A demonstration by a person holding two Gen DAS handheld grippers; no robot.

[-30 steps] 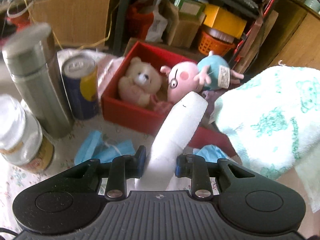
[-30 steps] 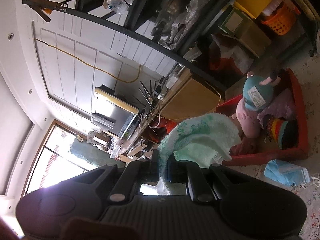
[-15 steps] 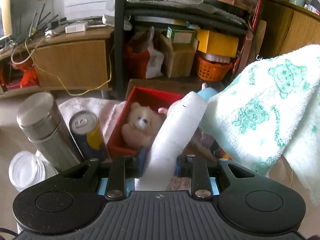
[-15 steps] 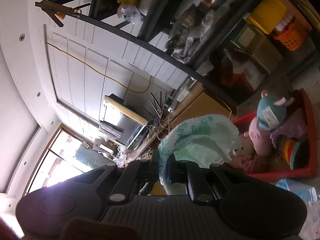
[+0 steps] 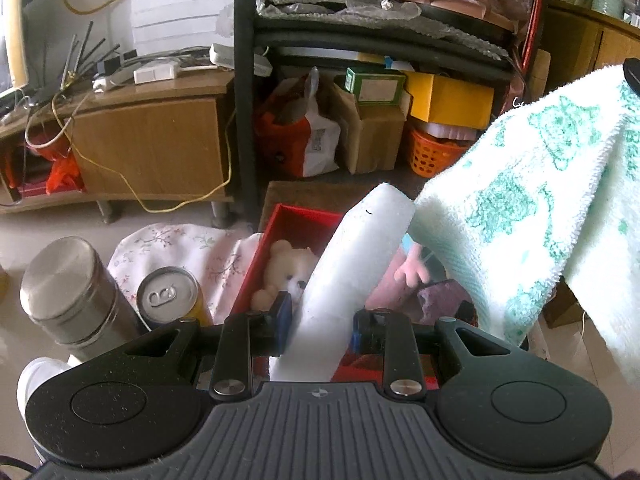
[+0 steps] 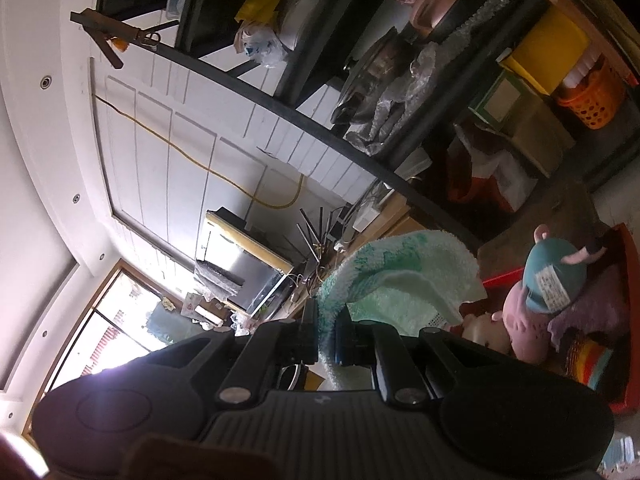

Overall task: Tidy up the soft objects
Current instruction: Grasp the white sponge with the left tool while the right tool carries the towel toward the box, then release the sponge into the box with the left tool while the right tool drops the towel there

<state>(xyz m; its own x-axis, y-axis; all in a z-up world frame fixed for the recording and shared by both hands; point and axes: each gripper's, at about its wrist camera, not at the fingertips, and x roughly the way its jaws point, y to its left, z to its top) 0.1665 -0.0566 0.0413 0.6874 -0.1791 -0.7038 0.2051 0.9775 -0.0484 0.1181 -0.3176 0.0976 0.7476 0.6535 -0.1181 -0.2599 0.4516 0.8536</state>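
My left gripper (image 5: 320, 326) is shut on a white soft tube-shaped toy (image 5: 352, 264) that sticks up and forward, held above the red box (image 5: 296, 220). The box holds a cream teddy bear (image 5: 286, 270), a pink pig plush (image 6: 520, 320) with a teal body (image 6: 554, 276) and a purple soft thing (image 5: 440, 300). My right gripper (image 6: 326, 338) is shut on a white-and-green towel (image 6: 400, 276), held up in the air; the towel also hangs at the right of the left wrist view (image 5: 532, 208).
A steel flask (image 5: 76, 292), a drink can (image 5: 172, 296) and a white lid (image 5: 36, 372) stand left of the box on a floral cloth (image 5: 176, 244). A black shelf rack (image 5: 360, 60) with boxes and an orange basket (image 5: 434, 152) stands behind. A wooden cabinet (image 5: 148, 140) is at the left.
Both grippers have risen, each with its load. The left wrist view now looks over the box toward the shelves; the towel has lifted higher at the right.
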